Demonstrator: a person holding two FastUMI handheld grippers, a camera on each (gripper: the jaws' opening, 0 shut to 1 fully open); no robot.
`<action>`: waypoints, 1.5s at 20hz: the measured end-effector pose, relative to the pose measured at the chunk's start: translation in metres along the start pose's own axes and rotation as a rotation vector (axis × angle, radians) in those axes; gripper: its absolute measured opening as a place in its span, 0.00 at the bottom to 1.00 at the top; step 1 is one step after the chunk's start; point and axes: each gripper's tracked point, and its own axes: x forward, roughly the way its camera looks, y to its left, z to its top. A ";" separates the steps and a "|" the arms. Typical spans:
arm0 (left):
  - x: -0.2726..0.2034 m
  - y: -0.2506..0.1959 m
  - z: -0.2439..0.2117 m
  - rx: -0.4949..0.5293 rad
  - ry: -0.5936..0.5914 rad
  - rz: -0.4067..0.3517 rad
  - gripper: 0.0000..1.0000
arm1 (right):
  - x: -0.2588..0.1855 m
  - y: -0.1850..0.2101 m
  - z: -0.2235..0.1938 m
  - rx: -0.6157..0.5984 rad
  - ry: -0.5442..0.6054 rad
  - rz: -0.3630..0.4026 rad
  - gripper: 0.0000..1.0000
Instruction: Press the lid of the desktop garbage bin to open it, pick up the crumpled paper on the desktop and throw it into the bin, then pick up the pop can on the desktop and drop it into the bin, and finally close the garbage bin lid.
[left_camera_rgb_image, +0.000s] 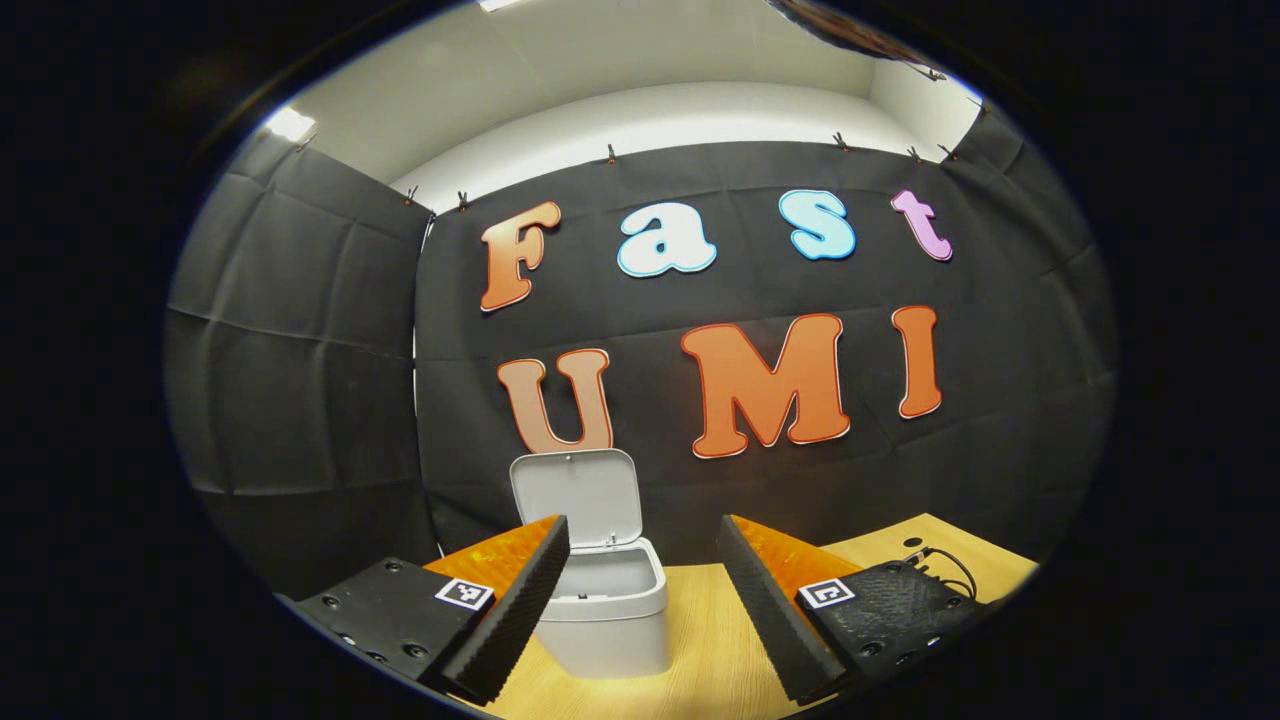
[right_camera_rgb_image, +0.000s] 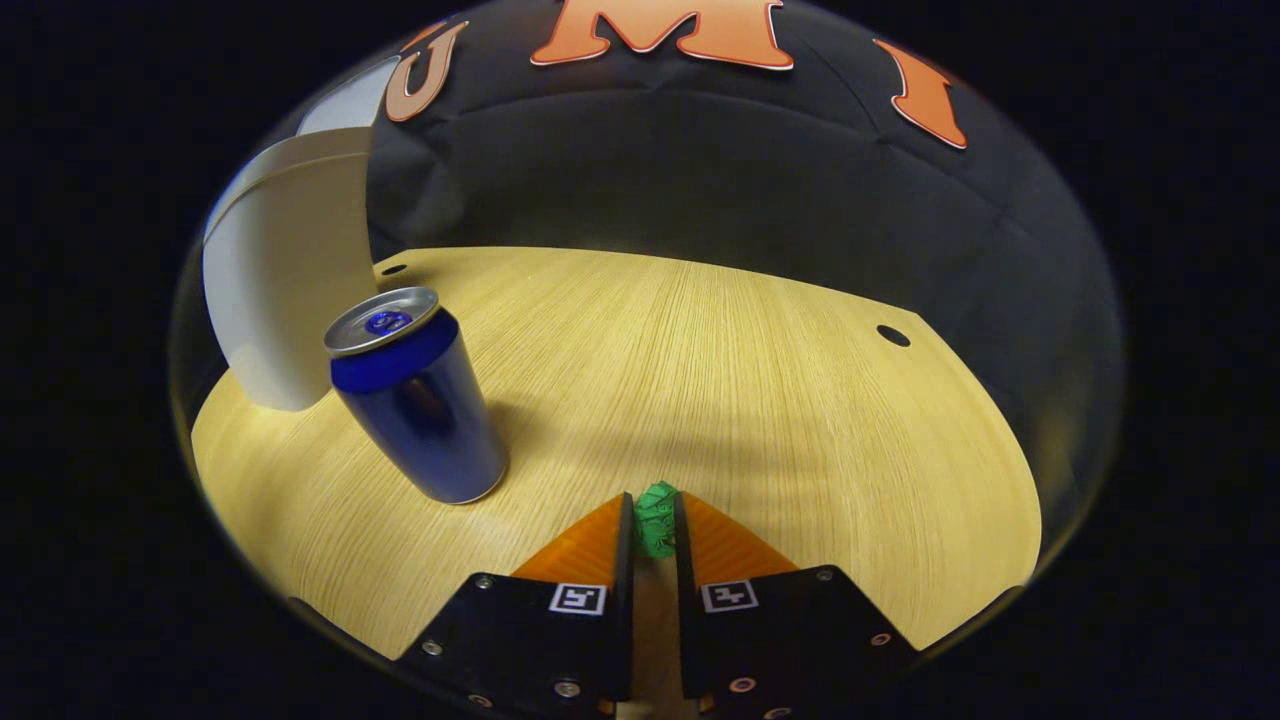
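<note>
right gripper (right_camera_rgb_image: 655, 525) pinching crumpled paper (right_camera_rgb_image: 657, 520) | pop can (right_camera_rgb_image: 418, 405) upright beside bin (right_camera_rgb_image: 285, 270) | left gripper (left_camera_rgb_image: 640, 600) spread

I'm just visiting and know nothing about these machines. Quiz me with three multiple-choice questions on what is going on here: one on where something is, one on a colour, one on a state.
1. Where does the pop can stand?
A. upright on the wooden table, beside the bin
B. inside the bin
C. on its side by the far edge

2. What colour is the crumpled paper?
A. white
B. green
C. red

3. How is the bin's lid?
A. shut flat
B. lying on the table
C. raised open

Answers:
1. A: in the right gripper view the can stands top up on the wood, next to the bin's pale wall.
2. B: a green wad sits pinched in the right gripper.
3. C: in the left gripper view the lid stands up behind the open rim, framed by the open left gripper.
</note>
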 end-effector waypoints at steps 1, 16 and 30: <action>0.001 -0.001 -0.002 -0.003 0.000 -0.006 0.95 | -0.002 -0.002 0.003 0.004 -0.011 -0.003 0.17; 0.004 0.020 -0.009 -0.085 -0.032 -0.009 0.99 | -0.106 0.011 0.136 -0.024 -0.301 0.036 0.11; -0.004 0.074 -0.030 -0.124 -0.032 0.104 0.95 | -0.190 0.119 0.264 -0.057 -0.545 0.267 0.11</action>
